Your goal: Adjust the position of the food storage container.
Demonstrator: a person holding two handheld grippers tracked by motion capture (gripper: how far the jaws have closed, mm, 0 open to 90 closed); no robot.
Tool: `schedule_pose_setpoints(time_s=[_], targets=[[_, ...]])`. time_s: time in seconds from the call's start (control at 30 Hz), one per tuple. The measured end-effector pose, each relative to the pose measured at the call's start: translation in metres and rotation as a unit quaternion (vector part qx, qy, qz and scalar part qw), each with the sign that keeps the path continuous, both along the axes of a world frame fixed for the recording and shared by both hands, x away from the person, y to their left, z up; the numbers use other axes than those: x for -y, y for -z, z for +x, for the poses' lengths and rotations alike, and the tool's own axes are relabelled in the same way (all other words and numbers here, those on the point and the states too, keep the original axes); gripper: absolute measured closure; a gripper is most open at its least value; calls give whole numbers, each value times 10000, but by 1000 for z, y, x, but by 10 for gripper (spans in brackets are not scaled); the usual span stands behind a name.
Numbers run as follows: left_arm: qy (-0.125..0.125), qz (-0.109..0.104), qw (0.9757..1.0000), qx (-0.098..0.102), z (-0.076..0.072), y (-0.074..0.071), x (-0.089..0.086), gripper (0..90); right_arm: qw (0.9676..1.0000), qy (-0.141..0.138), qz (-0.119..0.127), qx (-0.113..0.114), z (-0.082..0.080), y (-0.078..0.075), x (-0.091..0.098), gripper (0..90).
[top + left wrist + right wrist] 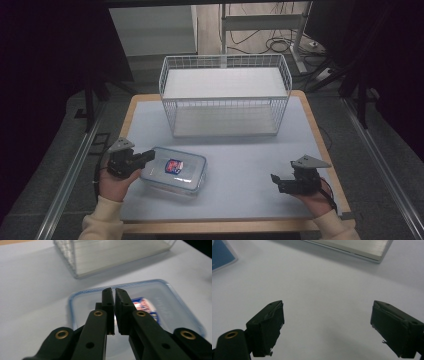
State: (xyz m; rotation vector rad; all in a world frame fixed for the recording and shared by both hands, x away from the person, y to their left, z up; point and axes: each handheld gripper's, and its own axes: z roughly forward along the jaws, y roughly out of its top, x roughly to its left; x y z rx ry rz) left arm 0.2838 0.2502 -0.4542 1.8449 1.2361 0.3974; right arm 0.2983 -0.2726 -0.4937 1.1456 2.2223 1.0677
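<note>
We have the left hand-held gripper (pixel 145 158) clenched on the near-left rim of the lidded plastic box (pixel 174 171), which sits toward the tabletop's (pixel 240 165) front-left corner, likely to drag or lift it. Our right hand-held gripper (pixel 275 181) waits released near the front-right corner.

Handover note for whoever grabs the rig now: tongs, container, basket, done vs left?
Left tongs: jaws shut at the near-left edge of the clear lidded container, apparently pinching its rim; contact is hidden.
Right tongs: open, holding nothing, over bare mat at the table's right.
Container: flat on the mat, lid on, in front of the wire basket.
Basket: empty.
Done: left tongs closed at the container.
Left: probably lift it and set it in the basket.
</note>
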Motion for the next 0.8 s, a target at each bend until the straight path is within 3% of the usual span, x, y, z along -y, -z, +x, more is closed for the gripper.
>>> schedule_pose_setpoints(time_s=[0.33,0.5,0.7,0.8], targets=[[-559,32,9977,-385,10,28,-38,900,9999,-15,-85,-52,1,3,-1,123],[-578,52,9961,-668,16,43,-42,900,9999,-11,-157,-37,0,4,-1,125],[-550,131,9960,-697,16,48,-42,900,9998,-13,-198,-11,0,3,-2,128],[-486,170,9951,-848,19,55,-42,900,9997,8,-235,-14,0,4,-2,128]])
